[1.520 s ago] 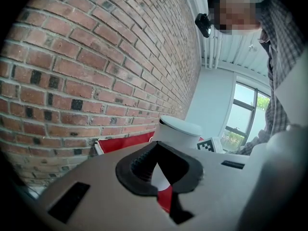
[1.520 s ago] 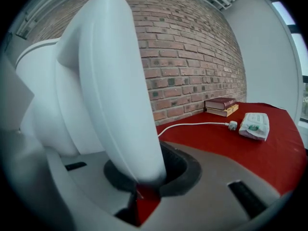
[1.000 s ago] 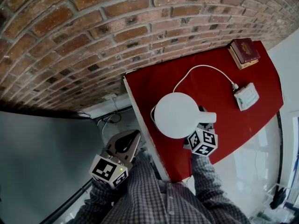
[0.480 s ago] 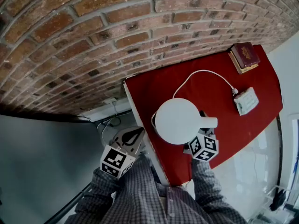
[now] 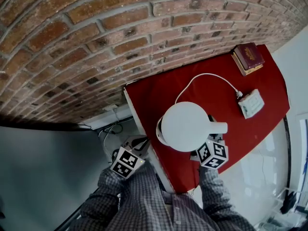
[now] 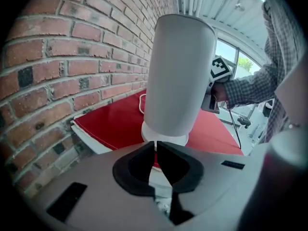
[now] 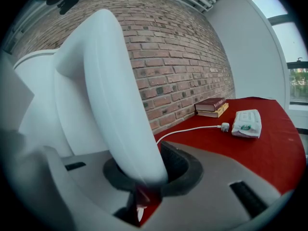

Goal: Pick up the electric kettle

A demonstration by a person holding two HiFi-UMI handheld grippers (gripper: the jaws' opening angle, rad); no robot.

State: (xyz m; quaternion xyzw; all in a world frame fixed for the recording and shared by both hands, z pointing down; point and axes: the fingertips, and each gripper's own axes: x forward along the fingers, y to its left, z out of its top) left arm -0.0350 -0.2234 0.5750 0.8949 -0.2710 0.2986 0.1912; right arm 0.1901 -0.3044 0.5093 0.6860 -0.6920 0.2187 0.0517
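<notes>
The white electric kettle stands upright on its base on the red table. Its handle points right in the head view. My right gripper reaches in from the near side, shut on that handle, which fills the gap between the pads. My left gripper hangs off the table's left edge, below the tabletop and apart from the kettle. In the left gripper view the kettle rises ahead, and the left gripper is shut with its tips touching and nothing between them.
A white cable runs from the kettle's base to a plug beside a white wipes pack. Two books lie at the table's far right corner. A brick wall backs the table. Wires hang below the table's left edge.
My left gripper has sunk and drawn in toward the table's left edge. The right gripper and the kettle have stayed in place.
</notes>
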